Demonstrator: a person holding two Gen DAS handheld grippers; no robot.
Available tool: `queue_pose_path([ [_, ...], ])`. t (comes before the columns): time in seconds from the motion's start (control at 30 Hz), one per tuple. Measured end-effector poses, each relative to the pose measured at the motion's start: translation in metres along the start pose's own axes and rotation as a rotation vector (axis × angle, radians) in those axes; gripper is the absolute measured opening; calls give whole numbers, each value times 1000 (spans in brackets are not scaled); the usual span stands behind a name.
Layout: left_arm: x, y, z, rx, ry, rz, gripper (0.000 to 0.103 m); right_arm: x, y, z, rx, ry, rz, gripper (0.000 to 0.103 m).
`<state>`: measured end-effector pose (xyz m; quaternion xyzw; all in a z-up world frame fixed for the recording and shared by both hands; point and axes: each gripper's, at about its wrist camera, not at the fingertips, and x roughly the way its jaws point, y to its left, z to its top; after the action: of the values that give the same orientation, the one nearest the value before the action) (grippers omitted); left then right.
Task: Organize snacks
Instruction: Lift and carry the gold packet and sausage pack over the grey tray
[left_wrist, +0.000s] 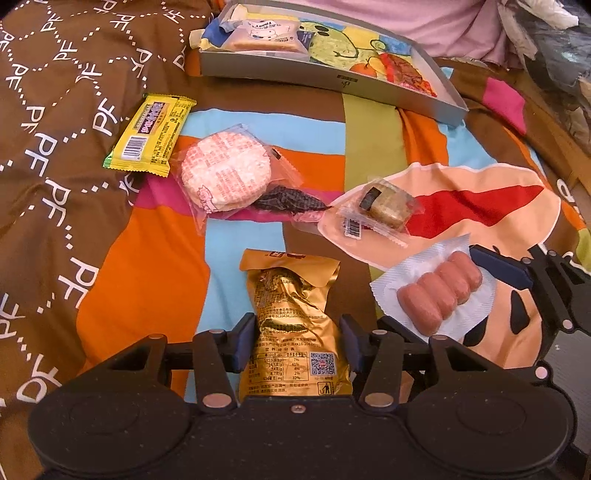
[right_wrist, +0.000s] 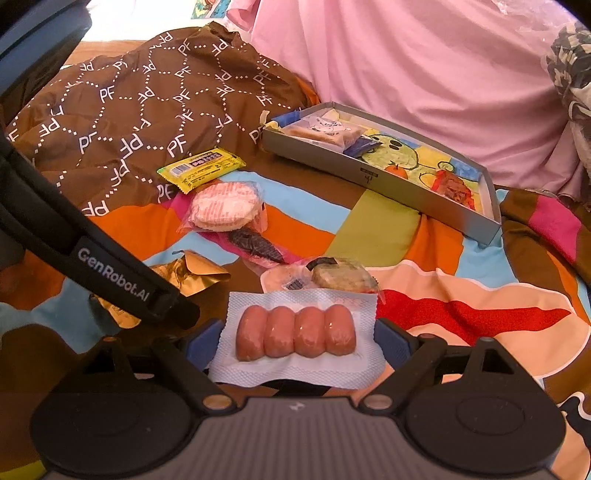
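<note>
Lying between the fingers of the left gripper (left_wrist: 297, 341), a gold foil snack pack (left_wrist: 291, 325) is seen on the colourful bedspread (left_wrist: 147, 288), with a blue pad set at each side of it; whether the pads press it cannot be told. A clear pack of four pink sausages (right_wrist: 295, 334) is framed by the right gripper (right_wrist: 297, 345), whose pads sit at the pack's two edges; firm contact cannot be confirmed. Beyond these, a small wrapped greenish cake (left_wrist: 386, 206) is placed near the sausages, and a round pale biscuit pack (left_wrist: 225, 177) lies further left, just beside a dark patterned wrapper (left_wrist: 291, 203). A yellow bar wrapper (left_wrist: 153, 136) is touching the biscuit pack's far corner. At the back, a shallow grey box (left_wrist: 332, 79) with a printed cartoon lining is set on the bedspread, and a white-wrapped bread snack (left_wrist: 266, 35) is held in its left end.
</note>
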<state>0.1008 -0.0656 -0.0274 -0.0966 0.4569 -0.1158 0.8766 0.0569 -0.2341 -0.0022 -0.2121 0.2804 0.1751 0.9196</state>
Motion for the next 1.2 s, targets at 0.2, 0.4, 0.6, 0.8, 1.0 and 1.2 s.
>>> queue_pose_path([
  [0.2,-9,1,-11,10,-39,-14,49,-3,-1,2,1,-16,-10,91],
  [0.4,-16,1,-13,1,-77,-20,49,-7,-2,4,0,-40,-19,91],
  [0.6,-26,-2,-6,6,-141,-33,49,-12,-6,6,14,-77,-35,91],
  [0.8,-36,-7,12,32,-200,-39,49,-18,-13,9,38,-139,-59,91],
  [1.0,-47,-12,48,54,-255,-50,49,-23,-26,18,56,-197,-84,91],
  [1.2,-56,-18,92,95,-328,-17,49,-22,-47,35,93,-247,-112,91],
])
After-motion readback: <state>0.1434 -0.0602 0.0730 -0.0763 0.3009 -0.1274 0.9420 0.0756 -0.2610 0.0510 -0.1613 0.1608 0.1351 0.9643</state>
